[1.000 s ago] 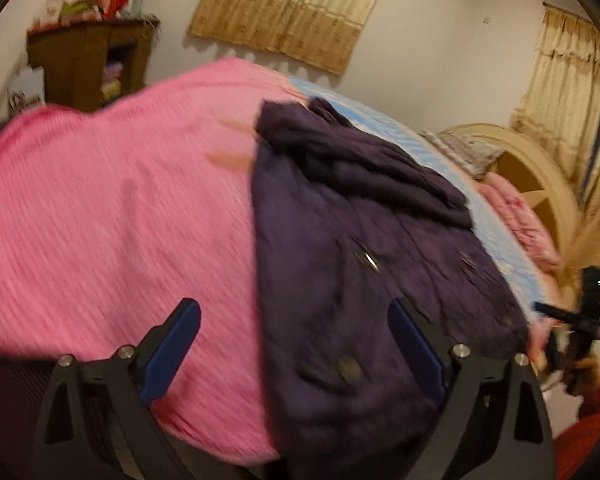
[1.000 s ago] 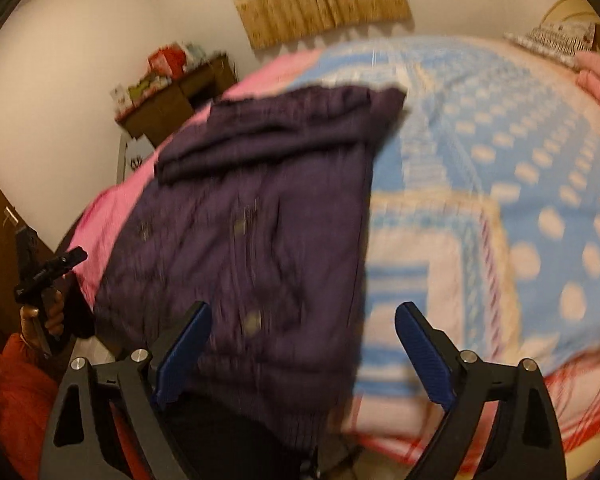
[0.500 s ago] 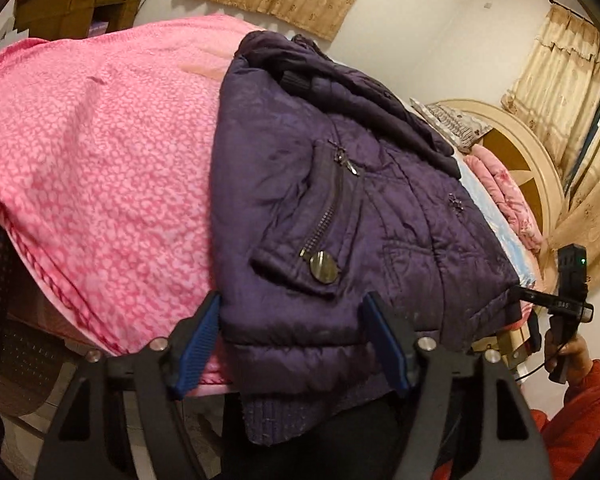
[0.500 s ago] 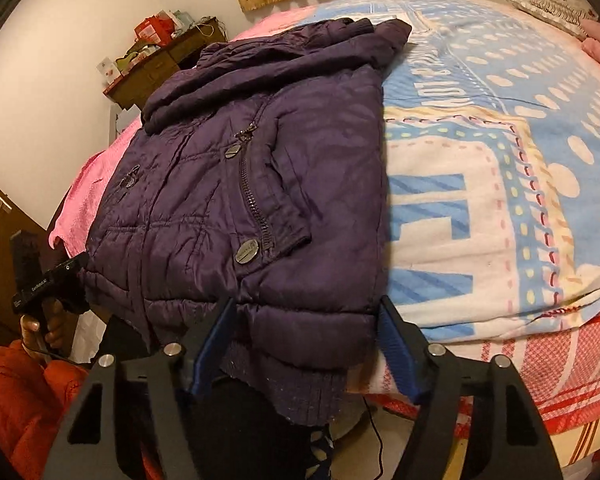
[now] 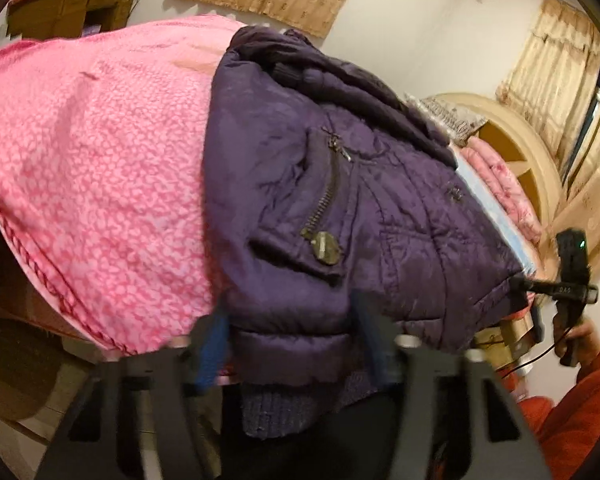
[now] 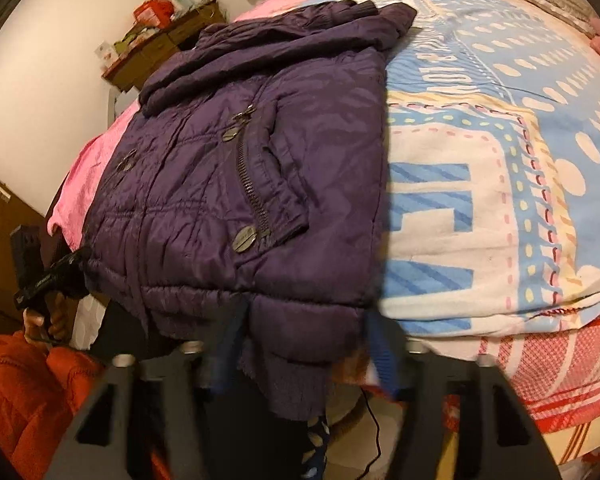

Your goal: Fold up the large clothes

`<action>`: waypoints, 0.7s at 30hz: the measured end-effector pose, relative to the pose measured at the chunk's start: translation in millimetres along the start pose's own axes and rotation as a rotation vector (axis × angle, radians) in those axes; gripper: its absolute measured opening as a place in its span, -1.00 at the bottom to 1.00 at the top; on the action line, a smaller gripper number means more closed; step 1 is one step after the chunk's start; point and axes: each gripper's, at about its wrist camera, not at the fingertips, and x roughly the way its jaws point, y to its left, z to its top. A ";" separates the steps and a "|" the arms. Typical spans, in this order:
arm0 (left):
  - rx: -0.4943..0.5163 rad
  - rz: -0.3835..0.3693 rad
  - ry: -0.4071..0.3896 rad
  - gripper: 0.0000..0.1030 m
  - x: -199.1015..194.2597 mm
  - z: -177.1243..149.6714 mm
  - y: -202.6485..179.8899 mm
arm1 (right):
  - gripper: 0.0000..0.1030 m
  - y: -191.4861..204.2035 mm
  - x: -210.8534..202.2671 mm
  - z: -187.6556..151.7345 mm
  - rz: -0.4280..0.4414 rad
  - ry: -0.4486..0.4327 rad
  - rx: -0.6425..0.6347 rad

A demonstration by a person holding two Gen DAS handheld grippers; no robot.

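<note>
left claw [image 5: 290,344] spread astride jacket [image 5: 340,208] hem | right claw [image 6: 306,340] spread astride hem

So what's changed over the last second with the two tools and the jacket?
Both tools came down and in toward the near hem of the purple jacket. The left tool and right tool have narrowed from wide open and now straddle the hem's two corners, though a firm grip can't be confirmed. The jacket stays flat across the pink blanket and blue quilt.
</note>
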 end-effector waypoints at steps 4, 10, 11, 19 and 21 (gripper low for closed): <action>-0.087 -0.090 -0.032 -0.41 -14.8 9.9 5.1 | -0.21 -8.2 -4.0 2.5 0.104 -0.005 0.099; -0.001 -0.158 -0.061 -0.50 -40.5 66.6 -36.0 | -0.37 6.4 -40.7 43.0 0.307 -0.110 0.089; -0.004 -0.163 -0.049 -0.50 -39.2 76.7 -39.3 | -0.38 7.0 -44.1 51.6 0.326 -0.126 0.090; -0.151 -0.179 -0.056 -0.51 -13.9 197.1 -38.7 | -0.40 -1.1 -41.3 154.3 0.377 -0.270 0.149; -0.176 -0.121 -0.048 -0.51 6.3 222.7 -37.0 | -0.40 -16.4 -27.5 179.8 0.391 -0.288 0.222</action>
